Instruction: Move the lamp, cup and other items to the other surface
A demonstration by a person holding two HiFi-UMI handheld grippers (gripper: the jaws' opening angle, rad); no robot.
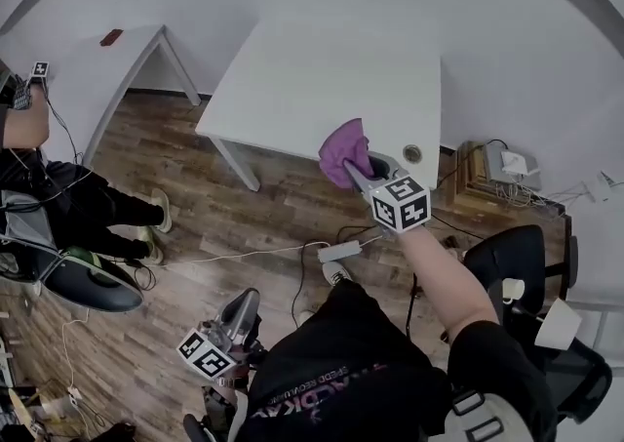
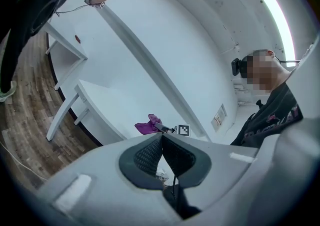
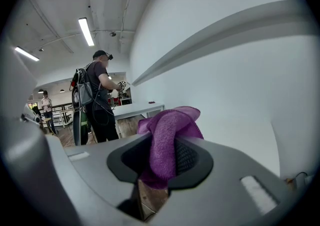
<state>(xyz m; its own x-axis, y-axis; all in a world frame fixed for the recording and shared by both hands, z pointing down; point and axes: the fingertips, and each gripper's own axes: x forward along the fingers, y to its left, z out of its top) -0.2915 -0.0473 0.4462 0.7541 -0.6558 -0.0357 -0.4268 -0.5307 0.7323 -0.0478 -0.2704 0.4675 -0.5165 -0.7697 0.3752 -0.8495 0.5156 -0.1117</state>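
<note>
A purple cloth [image 1: 343, 152] hangs bunched in my right gripper [image 1: 359, 173], which is shut on it over the near edge of the white table [image 1: 312, 69]. In the right gripper view the cloth [image 3: 167, 137] fills the gap between the dark pads and flops over the top, with the bare table top [image 3: 240, 135] beyond. My left gripper [image 1: 244, 305] hangs low beside my body over the wooden floor, its pads [image 2: 150, 155] meeting at the tips with nothing between them. From there the cloth [image 2: 146, 126] shows far off above the table [image 2: 100, 105].
A round cable hole [image 1: 412, 152] sits in the table's near right corner. A second white table [image 1: 107, 60] stands at the left, with another person [image 1: 58, 206] beside it. A power strip [image 1: 338, 252] and cables lie on the floor. A black chair [image 1: 517, 255] is at my right.
</note>
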